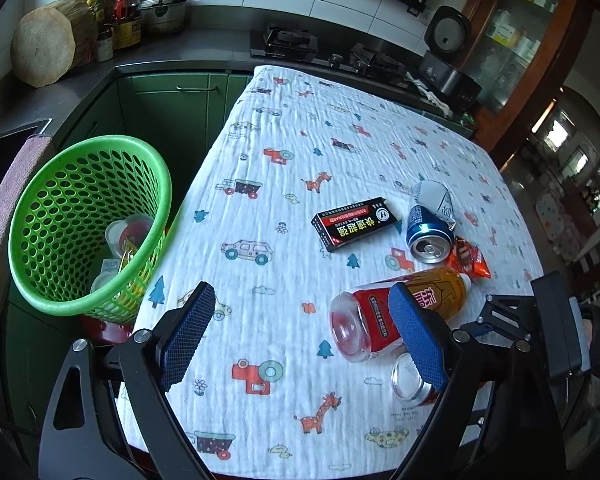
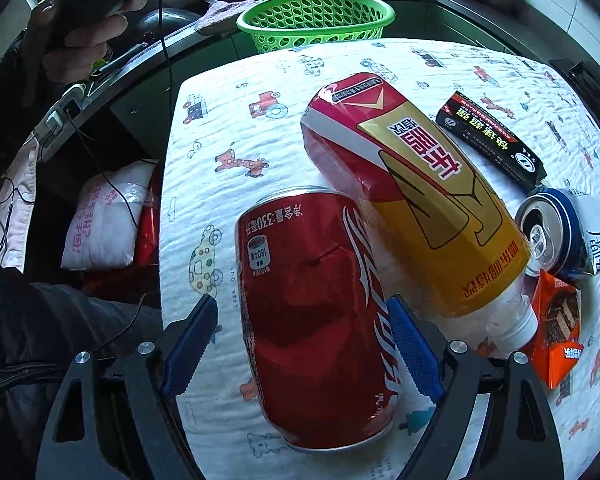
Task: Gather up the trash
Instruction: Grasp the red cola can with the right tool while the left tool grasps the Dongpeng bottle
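Our right tongs (image 2: 300, 348) sit spread around the red can (image 2: 316, 312) lying on the table (image 2: 228, 184), not squeezing yet. We'd pinch mid-body, avoiding the bottle (image 2: 412, 184) touching it. Left tongs (image 1: 300, 336) hang apart, empty, near the green basket (image 1: 88, 220).

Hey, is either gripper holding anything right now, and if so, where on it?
Nothing is held. The left gripper is open above the tablecloth; the right gripper is open, its fingers straddling the red cola can without clamping it.

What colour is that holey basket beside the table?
Bright green basket, seen best from the left wrist camera.
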The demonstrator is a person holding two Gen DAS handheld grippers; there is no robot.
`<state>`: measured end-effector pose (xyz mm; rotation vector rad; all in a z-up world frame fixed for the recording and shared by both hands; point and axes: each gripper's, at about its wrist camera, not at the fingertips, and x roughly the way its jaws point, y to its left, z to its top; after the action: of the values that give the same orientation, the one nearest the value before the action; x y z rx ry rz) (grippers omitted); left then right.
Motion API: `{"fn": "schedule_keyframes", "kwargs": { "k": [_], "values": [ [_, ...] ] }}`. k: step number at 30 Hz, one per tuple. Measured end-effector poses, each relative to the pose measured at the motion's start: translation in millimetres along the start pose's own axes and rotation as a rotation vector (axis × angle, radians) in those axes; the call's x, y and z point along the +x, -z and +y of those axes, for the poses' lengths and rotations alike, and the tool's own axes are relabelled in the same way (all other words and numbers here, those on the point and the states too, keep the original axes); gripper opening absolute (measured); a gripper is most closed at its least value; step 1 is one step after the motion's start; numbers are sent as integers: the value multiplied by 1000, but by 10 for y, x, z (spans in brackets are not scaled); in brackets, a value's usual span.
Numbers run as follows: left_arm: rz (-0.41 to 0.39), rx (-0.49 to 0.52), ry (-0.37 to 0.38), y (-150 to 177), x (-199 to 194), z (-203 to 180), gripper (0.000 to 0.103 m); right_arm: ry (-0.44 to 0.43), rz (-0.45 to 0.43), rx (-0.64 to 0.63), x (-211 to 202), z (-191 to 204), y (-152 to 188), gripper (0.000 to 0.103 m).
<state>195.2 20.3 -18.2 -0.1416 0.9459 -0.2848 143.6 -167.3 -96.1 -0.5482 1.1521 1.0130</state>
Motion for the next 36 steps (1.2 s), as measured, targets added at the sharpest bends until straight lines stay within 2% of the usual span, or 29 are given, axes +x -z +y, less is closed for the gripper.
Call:
{"fn": "schedule_keyframes", "kwargs": {
  "k": [2, 4, 10, 20, 26, 30, 32, 36],
  "values": [
    [7, 25, 4, 2, 12, -33, 87, 12, 2, 3, 29, 1, -31, 80],
    [17, 58, 19, 3, 30, -84, 87, 24, 7, 9, 48, 3, -34, 72],
    [47, 214, 73, 15, 121, -359, 87, 55, -31, 90, -31, -14, 87, 70],
    [118, 547, 166, 78, 453, -983, 87, 95, -154, 370, -360, 5, 570, 70],
    [181, 663, 200, 90, 752, -1165, 87, 117, -211, 510, -522, -19, 778, 70],
    [214, 752, 181, 137, 943, -1286, 87, 129, -223, 568, -548, -29, 840, 70],
    [229, 779, 167, 152, 1034, -1305, 89, 134, -227, 590, -531, -27, 850, 70],
    [242, 794, 200, 146, 1101, -1322, 89, 138, -234, 630, -519, -36, 867, 70]
  ]
}}
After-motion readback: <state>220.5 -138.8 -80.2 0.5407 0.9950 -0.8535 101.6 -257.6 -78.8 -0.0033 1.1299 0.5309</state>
